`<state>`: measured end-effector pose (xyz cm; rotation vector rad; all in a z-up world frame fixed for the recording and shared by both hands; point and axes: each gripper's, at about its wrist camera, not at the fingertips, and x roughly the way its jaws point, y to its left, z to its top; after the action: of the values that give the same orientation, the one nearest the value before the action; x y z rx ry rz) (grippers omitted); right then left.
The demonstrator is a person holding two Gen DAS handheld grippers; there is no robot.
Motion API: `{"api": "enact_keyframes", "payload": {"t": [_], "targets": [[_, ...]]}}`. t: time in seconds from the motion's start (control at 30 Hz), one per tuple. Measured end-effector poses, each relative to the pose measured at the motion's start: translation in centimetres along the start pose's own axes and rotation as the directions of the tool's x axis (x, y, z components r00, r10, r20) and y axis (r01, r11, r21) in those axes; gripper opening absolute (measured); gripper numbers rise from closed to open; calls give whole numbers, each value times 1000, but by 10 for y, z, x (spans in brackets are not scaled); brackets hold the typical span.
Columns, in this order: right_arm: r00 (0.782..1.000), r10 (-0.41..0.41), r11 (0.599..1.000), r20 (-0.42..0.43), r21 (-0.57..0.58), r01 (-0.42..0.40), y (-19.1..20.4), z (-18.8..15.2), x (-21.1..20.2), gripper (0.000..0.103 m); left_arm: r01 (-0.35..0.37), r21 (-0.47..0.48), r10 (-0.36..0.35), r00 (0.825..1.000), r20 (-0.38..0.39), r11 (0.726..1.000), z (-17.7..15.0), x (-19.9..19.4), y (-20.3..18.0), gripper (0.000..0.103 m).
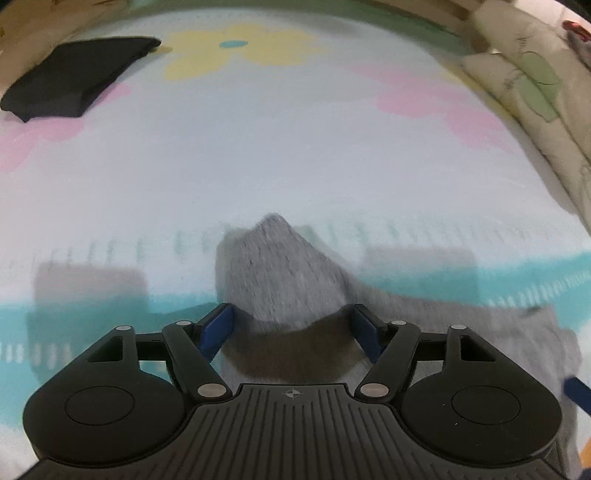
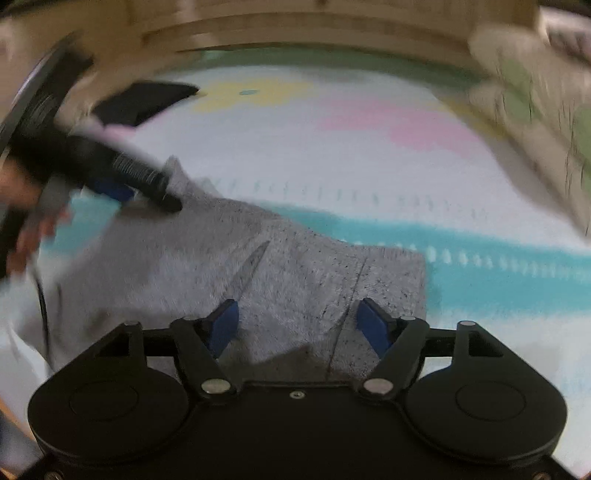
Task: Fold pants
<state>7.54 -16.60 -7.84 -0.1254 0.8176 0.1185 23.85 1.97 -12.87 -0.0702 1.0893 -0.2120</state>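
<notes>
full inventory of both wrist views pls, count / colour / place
grey knit pants: 1, heather grey, partly folded on the near part of the bed, under both grippers
black folded garment: 1, black, far left of the bed
flower-print bedsheet: 1, pale with yellow and pink flowers and a teal band, beneath everything
cream leaf-print pillows: at least 2, cream and green, stacked far right
wooden headboard: 1, light wood, behind the bed
left gripper: 1, black, blue fingers open over the pants
right gripper: 1, black, blue fingers open over the pants
person's hand: 1, holding the left gripper, blurred
</notes>
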Motion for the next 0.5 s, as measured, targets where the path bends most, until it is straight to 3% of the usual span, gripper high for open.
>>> {"api": "enact_keyframes", "payload": {"t": [0.07, 0.13, 0.2, 0.33, 0.5], "targets": [[999, -29, 997, 44, -73, 33, 8, -8, -1, 80, 9, 9, -9, 1000, -4, 1000, 4, 9, 4, 75], [996, -47, 996, 70, -69, 51, 11, -12, 1, 82, 20, 2, -20, 1000, 7, 1000, 6, 12, 7, 76], [994, -76, 996, 80, -49, 80, 12, -14, 2, 93, 25, -4, -25, 1000, 12, 1000, 8, 10, 8, 75], [994, -100, 995, 51, 12, 100, 4, -13, 9, 99, 28, -37, -25, 997, 75, 999, 4, -18, 15, 75], [996, -87, 994, 9, 66, 86, -4, -7, 14, 101, 7, 15, -9, 994, 110, 1000, -26, -60, 13, 75]]}}
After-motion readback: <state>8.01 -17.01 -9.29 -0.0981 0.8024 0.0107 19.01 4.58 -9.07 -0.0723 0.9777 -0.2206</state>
